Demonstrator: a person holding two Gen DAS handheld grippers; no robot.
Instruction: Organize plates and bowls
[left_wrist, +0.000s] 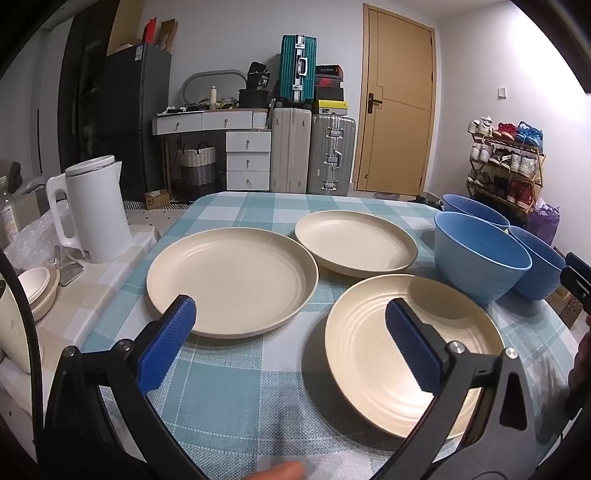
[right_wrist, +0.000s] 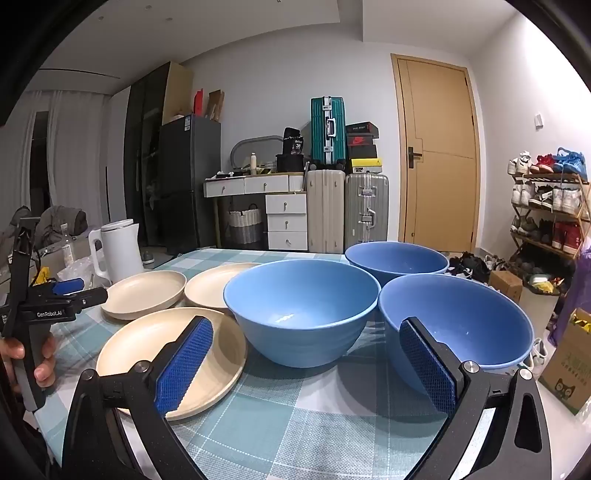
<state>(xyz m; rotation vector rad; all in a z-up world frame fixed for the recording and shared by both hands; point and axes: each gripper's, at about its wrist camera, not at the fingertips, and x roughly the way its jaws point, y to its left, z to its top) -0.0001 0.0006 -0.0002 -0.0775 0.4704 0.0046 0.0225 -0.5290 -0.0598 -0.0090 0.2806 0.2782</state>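
You have three cream plates (left_wrist: 232, 280) and three blue bowls (right_wrist: 301, 310) sitting apart on the tabletop (left_wrist: 229, 387), plates to your left, bowls to your right. Nothing is stacked yet.

Your left hand-held gripper (left_wrist: 291, 345) is spread wide and holds nothing; it hangs over the gap between the two near plates. Your right hand-held gripper (right_wrist: 306, 367) is spread wide too, with nothing in it, just in front of the near bowls.

The plates and bowls look like light, hard plastic. They will not bend much, but they look smooth, so they may slip. Pinch a plate or a bowl by its rim.

The checked cloth may bunch up if you slide things, so lift them. A white kettle (left_wrist: 98, 210) stands off to the left. Behind are suitcases (left_wrist: 314, 151), a door (left_wrist: 399, 99) and a shoe rack (left_wrist: 506, 166).
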